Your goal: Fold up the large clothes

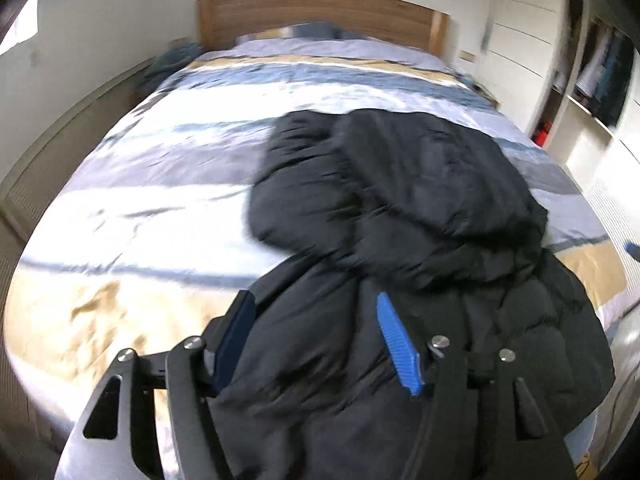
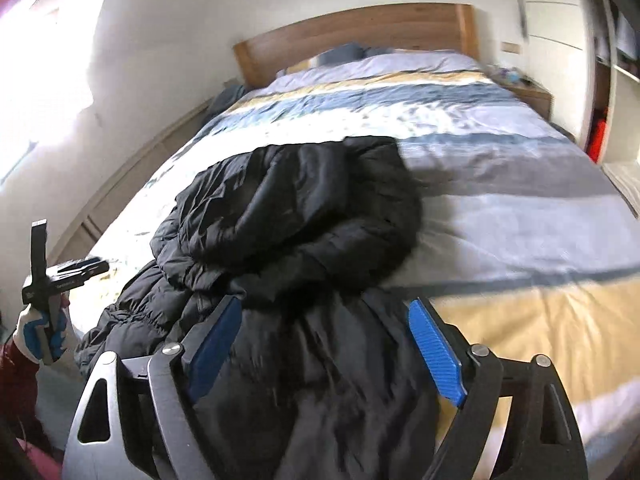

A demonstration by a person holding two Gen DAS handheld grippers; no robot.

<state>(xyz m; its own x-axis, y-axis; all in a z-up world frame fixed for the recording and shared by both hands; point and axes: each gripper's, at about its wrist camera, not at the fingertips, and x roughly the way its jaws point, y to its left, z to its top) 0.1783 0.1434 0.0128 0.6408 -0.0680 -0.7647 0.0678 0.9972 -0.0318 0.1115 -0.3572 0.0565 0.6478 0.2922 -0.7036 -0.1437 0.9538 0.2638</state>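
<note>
Black puffer jacket (image 1: 400, 216) lies bunched on bed (image 1: 140, 184), hood end flopped over body. No clean fold visible; folding barely begun, my guess. My left gripper (image 1: 320, 336) and right gripper (image 2: 328, 340): jaws apart, hovering over jacket, gripping nothing.

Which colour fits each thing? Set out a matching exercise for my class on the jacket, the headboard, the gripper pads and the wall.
Things:
1. jacket
2. headboard
3. pads
4. wall

Colours:
a. blue
b. white
c. black
d. wood brown

Pairs: 1-c, 2-d, 3-a, 4-b
</note>
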